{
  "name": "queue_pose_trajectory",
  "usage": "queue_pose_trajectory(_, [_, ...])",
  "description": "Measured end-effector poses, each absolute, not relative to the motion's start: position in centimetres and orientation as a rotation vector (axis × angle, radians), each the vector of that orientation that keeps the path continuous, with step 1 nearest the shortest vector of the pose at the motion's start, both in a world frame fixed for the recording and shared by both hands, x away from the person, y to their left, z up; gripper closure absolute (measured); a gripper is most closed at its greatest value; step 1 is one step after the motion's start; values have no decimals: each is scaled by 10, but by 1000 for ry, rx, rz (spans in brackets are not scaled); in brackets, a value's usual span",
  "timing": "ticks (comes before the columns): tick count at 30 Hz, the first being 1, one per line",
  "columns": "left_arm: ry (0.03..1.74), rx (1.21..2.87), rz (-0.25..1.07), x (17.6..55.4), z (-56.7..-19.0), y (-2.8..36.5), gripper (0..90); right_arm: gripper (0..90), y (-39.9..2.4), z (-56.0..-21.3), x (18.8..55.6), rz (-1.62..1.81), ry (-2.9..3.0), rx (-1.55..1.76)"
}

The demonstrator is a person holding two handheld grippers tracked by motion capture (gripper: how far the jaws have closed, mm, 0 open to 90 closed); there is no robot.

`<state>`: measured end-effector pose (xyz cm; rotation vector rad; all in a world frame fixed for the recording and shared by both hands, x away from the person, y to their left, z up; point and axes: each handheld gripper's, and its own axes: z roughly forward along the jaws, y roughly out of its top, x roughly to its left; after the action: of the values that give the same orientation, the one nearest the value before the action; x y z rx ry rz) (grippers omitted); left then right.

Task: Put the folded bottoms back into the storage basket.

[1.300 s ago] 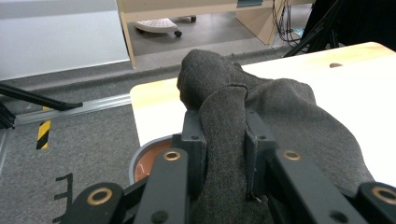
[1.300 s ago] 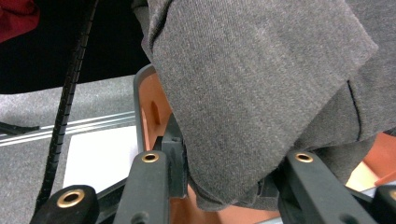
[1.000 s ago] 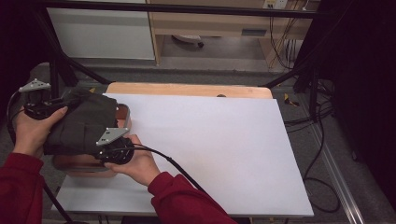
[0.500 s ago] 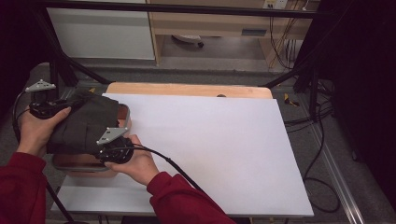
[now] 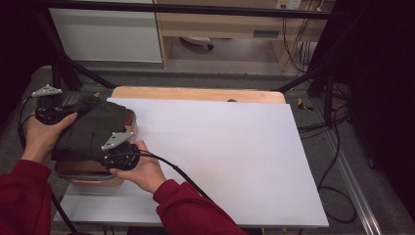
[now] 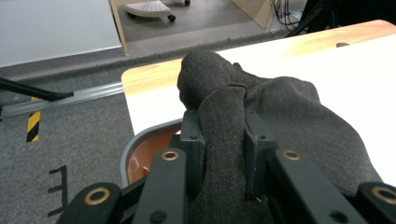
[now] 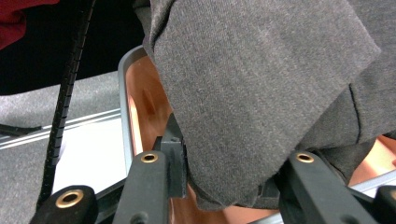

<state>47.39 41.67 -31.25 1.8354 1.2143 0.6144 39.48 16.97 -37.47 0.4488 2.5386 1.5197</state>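
High view puts the orange tub (image 5: 88,171) at the desk's (image 5: 220,147) left edge, with wide bare white surface to its right. Left tongs (image 6: 223,154) and right tongs (image 7: 224,172) each clamp a fold of the soft, dark grey knitted cloth (image 5: 93,129) draped over the grey-rimmed tub.

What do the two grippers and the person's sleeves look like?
Both the left gripper and the right gripper are black, with brass-coloured rivets on the jaws, a grey three-cornered plate on top and a trailing black cable. The sleeves are dark red.
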Motion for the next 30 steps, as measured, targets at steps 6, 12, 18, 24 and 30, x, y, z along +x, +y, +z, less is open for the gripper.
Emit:
queue_pose_trajectory(6, [1230, 1823, 597, 474, -319, 418, 733, 639, 171, -375, 395, 1491, 2558, 443])
queue_pose_trajectory(12, [1244, 1817, 583, 474, -327, 420, 732, 637, 171, -375, 396, 1469, 2572, 430])
queue_pose_trajectory(18, [1254, 1833, 591, 475, -332, 420, 729, 636, 172, -377, 396, 1459, 2584, 439])
queue_pose_trajectory(24, [1269, 1838, 585, 475, -339, 419, 728, 636, 172, -377, 397, 1446, 2592, 442])
queue_pose_trajectory(30, [1279, 1842, 579, 477, -345, 419, 727, 635, 173, -378, 398, 1435, 2602, 453])
